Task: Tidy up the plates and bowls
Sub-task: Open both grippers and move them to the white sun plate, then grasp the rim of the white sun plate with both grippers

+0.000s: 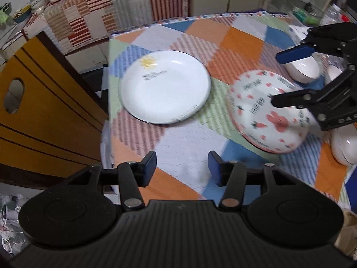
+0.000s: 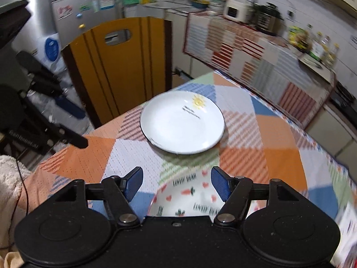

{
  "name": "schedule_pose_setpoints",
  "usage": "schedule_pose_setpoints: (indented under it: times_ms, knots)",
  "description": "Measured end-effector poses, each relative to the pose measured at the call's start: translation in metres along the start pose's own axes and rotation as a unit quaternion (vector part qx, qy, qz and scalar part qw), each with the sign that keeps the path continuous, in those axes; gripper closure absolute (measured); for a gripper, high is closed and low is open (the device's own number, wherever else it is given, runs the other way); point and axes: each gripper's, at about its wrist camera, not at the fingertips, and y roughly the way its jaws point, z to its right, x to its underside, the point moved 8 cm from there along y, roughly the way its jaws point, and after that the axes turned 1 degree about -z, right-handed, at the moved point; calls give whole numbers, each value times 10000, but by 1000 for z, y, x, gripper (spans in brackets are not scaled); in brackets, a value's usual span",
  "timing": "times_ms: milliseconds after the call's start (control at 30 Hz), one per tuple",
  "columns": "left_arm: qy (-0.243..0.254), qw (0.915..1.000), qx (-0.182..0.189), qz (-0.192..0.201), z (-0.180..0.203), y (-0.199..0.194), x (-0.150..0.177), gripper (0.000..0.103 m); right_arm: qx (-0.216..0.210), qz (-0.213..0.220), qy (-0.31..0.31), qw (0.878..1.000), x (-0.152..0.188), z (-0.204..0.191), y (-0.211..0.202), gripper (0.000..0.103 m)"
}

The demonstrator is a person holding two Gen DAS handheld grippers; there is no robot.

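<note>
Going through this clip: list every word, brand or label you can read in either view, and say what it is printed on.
"LOVELY DEAR": twice on the carrot-patterned plate, upside down in the right wrist view.
Lettering along the left gripper arm: starts "Gen", the rest blurred.
"CAS": partial letters on the right gripper body.
Two dark text lines on the white sun plate: too small to read.
Fridge stickers: blurred.

The patterned bowl [image 2: 189,198] is partly hidden below the right gripper body; small print on the white plate [image 1: 165,87] is blurred.
</note>
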Motion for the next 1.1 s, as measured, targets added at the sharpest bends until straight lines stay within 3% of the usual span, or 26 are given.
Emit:
schedule_pose_setpoints:
  times_ms: [100, 233, 367, 500, 600, 800, 900, 1000, 1100]
  knots:
    - [-40, 9998, -146, 137, -25, 9, -10, 48, -76, 110, -124, 9998, -19, 4, 9, 30]
    - [-287, 9995, -100, 31, -54, 34, -17, 48, -102, 203, 81, 9997, -32, 19, 32, 30]
    - [-565, 9984, 61, 39, -69, 63, -20, 48, -324, 75, 963, 9948, -29, 49, 71, 30]
    - [-383, 9991, -115, 105, -76, 92, -24, 48, -361, 23, 1700, 9848, -22, 74, 101, 31]
    - [-399, 9988, 31, 287, -81, 110, -31, 48, -372, -128, 1934, 9803, -18, 84, 121, 37]
    - [-581, 9979, -14, 268, -96, 142, -40, 48, -515, -241, 2023, 9777, -15, 88, 154, 37]
    - [-678, 9973, 45, 278, -103, 159, -43, 50, -550, -296, 2101, 9757, -11, 89, 167, 41]
    - [-774, 9964, -46, 352, -110, 169, -43, 63, -700, -319, 2339, 9692, -9, 91, 178, 46]
    - [-869, 9953, 217, 380, -110, 174, -44, 72, -665, -227, 2515, 9653, -5, 93, 183, 50]
